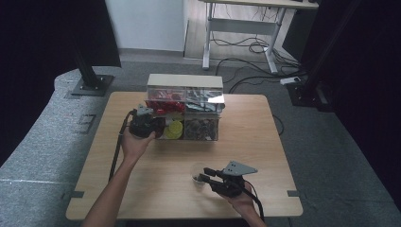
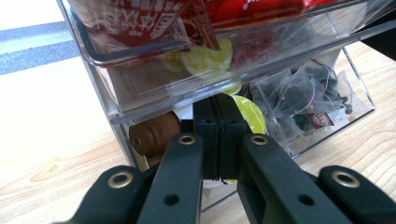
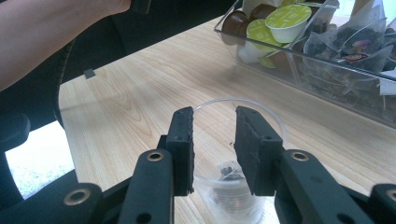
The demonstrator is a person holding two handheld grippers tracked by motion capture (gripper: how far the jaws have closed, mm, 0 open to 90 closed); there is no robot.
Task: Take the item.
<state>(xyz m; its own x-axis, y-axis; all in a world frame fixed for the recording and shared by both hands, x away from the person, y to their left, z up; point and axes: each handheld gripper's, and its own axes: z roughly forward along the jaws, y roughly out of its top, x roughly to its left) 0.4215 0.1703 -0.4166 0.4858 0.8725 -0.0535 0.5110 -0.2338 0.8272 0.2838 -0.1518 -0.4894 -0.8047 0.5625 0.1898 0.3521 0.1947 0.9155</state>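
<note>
From the high view, the left gripper (image 1: 150,124) steadies the clear organiser (image 1: 185,109) at 11 o'clock; its own view shows the jaws pressed together at the drawer front. In the right gripper view, the right gripper (image 3: 214,151) stands spread over a clear cup (image 3: 236,177), the tea bag (image 3: 228,171) lying inside it

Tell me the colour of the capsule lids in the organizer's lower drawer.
Yellow-green lids, clearest in the right gripper view.
</note>
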